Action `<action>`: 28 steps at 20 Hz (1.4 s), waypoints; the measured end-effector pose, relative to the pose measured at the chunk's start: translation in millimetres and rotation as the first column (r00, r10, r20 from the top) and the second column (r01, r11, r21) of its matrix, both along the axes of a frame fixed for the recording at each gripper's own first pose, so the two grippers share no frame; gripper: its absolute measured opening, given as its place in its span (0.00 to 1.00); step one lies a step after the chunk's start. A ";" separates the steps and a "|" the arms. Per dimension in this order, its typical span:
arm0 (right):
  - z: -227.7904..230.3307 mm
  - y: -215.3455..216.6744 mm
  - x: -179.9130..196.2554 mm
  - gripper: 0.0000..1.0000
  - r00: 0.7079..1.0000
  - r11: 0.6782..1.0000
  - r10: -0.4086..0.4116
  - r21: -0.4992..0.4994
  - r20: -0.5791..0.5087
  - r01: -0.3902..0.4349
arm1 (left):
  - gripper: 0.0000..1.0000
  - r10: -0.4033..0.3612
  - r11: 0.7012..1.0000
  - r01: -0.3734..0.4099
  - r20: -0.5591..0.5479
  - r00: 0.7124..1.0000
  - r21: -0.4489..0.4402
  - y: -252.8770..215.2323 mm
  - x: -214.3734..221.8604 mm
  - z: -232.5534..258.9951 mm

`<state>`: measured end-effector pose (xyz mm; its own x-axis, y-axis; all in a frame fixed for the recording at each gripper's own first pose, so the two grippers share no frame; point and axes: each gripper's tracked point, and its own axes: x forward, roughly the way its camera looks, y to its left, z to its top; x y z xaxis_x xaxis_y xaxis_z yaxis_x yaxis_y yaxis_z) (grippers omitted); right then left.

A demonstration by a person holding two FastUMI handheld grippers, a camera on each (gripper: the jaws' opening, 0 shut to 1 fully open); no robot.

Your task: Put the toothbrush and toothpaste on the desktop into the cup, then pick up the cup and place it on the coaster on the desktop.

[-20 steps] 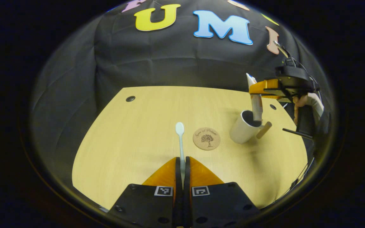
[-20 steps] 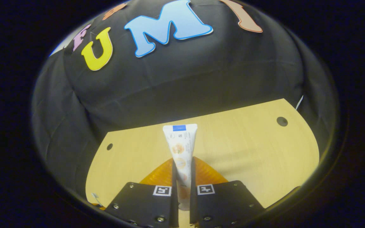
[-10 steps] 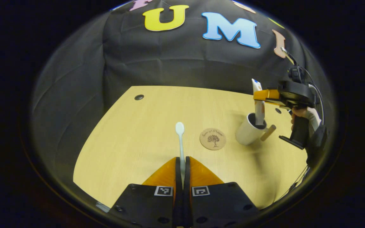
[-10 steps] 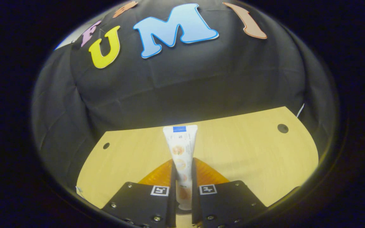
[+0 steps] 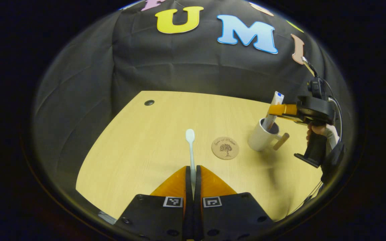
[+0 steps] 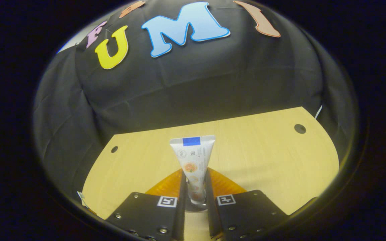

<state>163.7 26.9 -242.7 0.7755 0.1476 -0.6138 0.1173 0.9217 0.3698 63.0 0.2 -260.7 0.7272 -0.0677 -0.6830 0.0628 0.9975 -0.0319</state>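
Light wood desktop [image 5: 139, 147], black cloth wall behind. My left gripper [image 5: 193, 174] pinches toothbrush [image 5: 190, 147]; my right gripper [image 6: 194, 187] loosely flanks toothpaste [image 6: 193, 160] in white cup [image 5: 261, 137], coaster [image 5: 225, 148] beside.

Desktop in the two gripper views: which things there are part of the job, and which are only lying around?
Part of the job:
toothbrush, in the left gripper
toothpaste, between the right gripper fingers, lower end in the cup
coaster

Only there:
desktop with its cable holes
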 end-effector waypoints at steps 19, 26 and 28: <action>68.1 -66.5 -59.6 0.65 0.985 0.987 -0.154 0.064 0.078 0.150 | 0.08 -0.305 0.950 0.312 0.195 0.932 -0.008 -133.6 89.7 36.4; 50.2 -101.9 -104.3 0.65 0.965 0.965 -0.261 0.039 -0.002 0.261 | 0.08 -0.483 0.870 0.490 0.284 0.829 0.049 -204.4 122.3 47.0; 47.3 -110.3 -115.3 0.65 0.957 0.957 -0.289 0.029 -0.027 0.289 | 0.08 -0.512 0.851 0.523 0.310 0.802 0.050 -222.2 128.3 46.1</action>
<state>48.3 -83.4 -195.4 0.7744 -0.0608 -0.6297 0.3853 0.8349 0.3931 191.3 -222.0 -214.6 0.7449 -0.5127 -0.4269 0.5818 0.8124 0.0394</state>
